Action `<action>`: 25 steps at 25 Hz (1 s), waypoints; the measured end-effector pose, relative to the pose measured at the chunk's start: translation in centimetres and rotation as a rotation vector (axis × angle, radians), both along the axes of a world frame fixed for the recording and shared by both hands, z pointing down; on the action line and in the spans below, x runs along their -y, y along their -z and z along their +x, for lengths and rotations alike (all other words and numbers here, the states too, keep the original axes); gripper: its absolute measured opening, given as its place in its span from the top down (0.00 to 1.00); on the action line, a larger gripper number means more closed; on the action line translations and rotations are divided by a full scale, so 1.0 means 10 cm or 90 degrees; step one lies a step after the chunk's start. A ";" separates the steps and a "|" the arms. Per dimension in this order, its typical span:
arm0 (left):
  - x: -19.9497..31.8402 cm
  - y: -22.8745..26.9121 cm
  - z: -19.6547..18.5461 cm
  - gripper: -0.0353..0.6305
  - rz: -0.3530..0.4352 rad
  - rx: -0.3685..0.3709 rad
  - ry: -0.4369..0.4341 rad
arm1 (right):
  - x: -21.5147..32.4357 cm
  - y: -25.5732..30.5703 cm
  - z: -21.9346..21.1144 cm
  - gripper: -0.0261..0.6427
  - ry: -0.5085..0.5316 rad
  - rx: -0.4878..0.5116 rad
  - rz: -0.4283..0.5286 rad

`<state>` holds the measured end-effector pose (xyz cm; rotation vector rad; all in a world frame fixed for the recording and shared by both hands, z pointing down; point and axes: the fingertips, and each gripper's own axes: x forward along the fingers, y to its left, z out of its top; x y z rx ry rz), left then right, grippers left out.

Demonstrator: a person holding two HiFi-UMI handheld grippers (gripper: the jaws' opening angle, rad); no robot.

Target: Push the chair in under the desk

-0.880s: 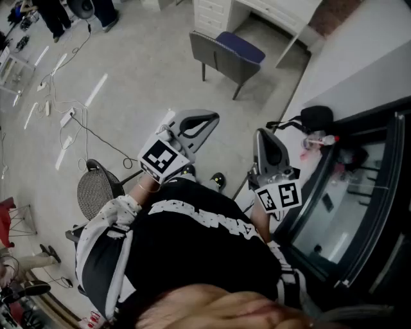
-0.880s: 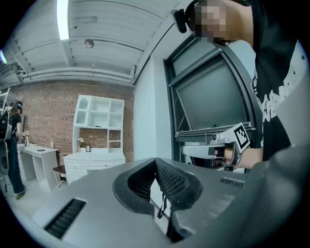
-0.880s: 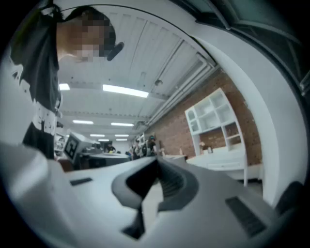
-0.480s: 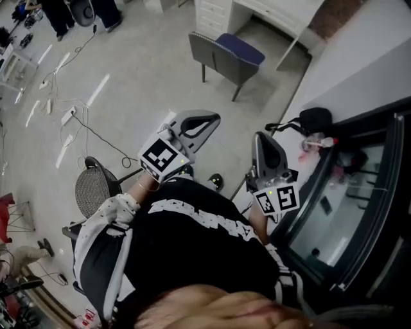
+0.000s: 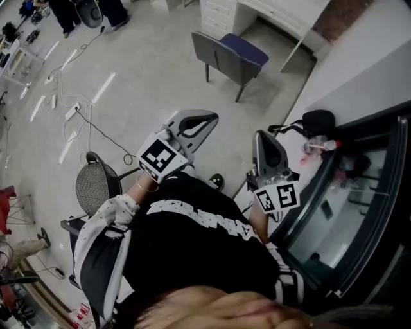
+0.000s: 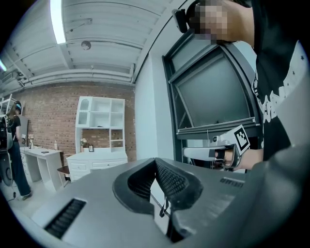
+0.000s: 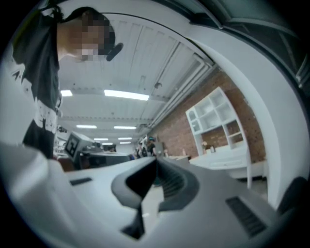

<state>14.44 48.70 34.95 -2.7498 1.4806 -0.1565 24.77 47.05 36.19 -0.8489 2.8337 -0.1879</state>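
Brick wall (image 6: pixel 48 116) in gripper views; head view shows chair (image 5: pixel 239 50); left tongs (image 6: pixel 155 162), right tongs (image 7: pixel 156 165) clenched, empty.

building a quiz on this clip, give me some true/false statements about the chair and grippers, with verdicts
1. The left gripper and right gripper are shut, fingers empty. True.
2. The left gripper touches the chair. False: the chair stands well ahead of both grippers, untouched.
3. The chair has a blue seat. True.
4. The chair is pushed fully under the desk. False: it stands out on the floor in front of the desk.
5. Cables lie on the floor at the left. True.
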 end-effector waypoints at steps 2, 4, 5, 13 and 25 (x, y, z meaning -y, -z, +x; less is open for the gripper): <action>-0.01 -0.01 -0.07 0.90 -0.004 -0.004 0.017 | 0.00 -0.01 -0.07 0.91 0.020 -0.003 0.001; 0.00 -0.02 -0.15 0.90 -0.016 -0.015 0.037 | 0.01 -0.01 -0.14 0.91 0.035 -0.006 0.003; 0.01 -0.03 -0.20 0.90 -0.019 -0.018 0.044 | 0.02 -0.01 -0.17 0.91 0.040 -0.007 0.003; 0.34 0.01 -0.37 0.90 0.010 -0.008 0.032 | 0.32 0.04 -0.29 0.91 0.030 -0.021 0.008; 1.17 -0.11 -0.87 0.90 -0.006 -0.018 0.002 | 1.08 0.05 -0.76 0.91 -0.006 -0.063 0.004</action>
